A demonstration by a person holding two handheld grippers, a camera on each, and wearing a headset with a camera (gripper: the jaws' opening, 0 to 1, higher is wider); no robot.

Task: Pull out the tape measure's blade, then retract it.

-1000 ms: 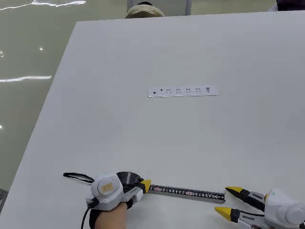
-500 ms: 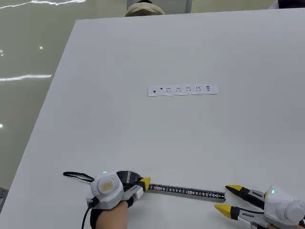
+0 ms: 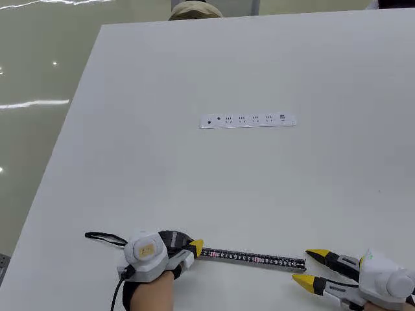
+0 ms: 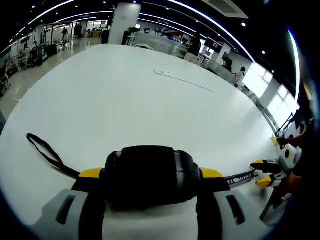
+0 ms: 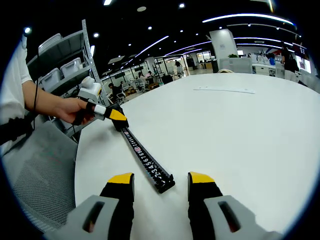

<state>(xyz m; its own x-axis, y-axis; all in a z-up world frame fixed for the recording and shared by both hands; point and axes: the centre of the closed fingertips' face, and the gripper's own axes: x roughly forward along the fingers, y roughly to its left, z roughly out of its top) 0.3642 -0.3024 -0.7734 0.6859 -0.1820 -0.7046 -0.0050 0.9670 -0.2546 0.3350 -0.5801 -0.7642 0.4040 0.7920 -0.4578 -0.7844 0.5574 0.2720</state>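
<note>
Tape measure (image 4: 148,162) in left gripper (image 4: 151,174); blade tip (image 5: 164,183) unheld.

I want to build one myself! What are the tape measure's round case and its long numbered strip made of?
The round black tape measure case looks like matte plastic or rubber: dull, with grooves. The thin black numbered blade is probably painted metal, since it lies stiff and straight.

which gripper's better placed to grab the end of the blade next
Right. The right gripper is open, with its jaws either side of the blade's free end, so it probably only needs to close. The left gripper is clamped on the tape measure case at the blade's other end.
</note>
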